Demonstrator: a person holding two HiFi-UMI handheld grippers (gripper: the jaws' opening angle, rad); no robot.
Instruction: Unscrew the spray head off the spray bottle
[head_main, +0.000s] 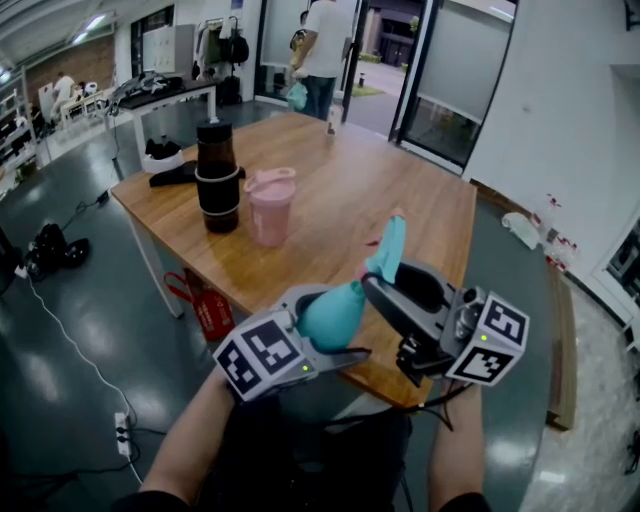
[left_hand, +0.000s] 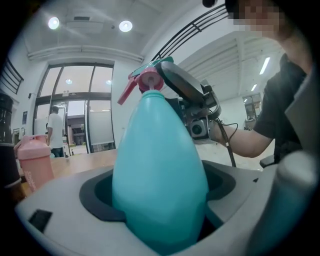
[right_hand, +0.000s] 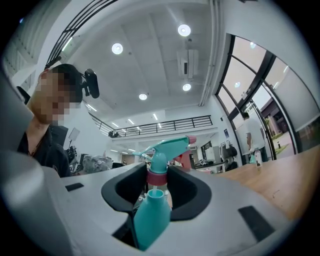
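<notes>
Left tongs (left_hand: 160, 215) clamp bottle (left_hand: 160, 150); right tongs (right_hand: 157, 186) pinch spray head (right_hand: 167, 147) collar — head at twelve o'clock, coaxial, just above the neck.

Person in a dark short-sleeved shirt (left_hand: 284, 95), with grey left hand-held gripper (head_main: 330, 322) and right hand-held gripper (head_main: 385, 283), each bearing a black-and-white marker cube (head_main: 262, 355) (head_main: 492, 340), the right trailing a black cable (head_main: 441, 401).
</notes>
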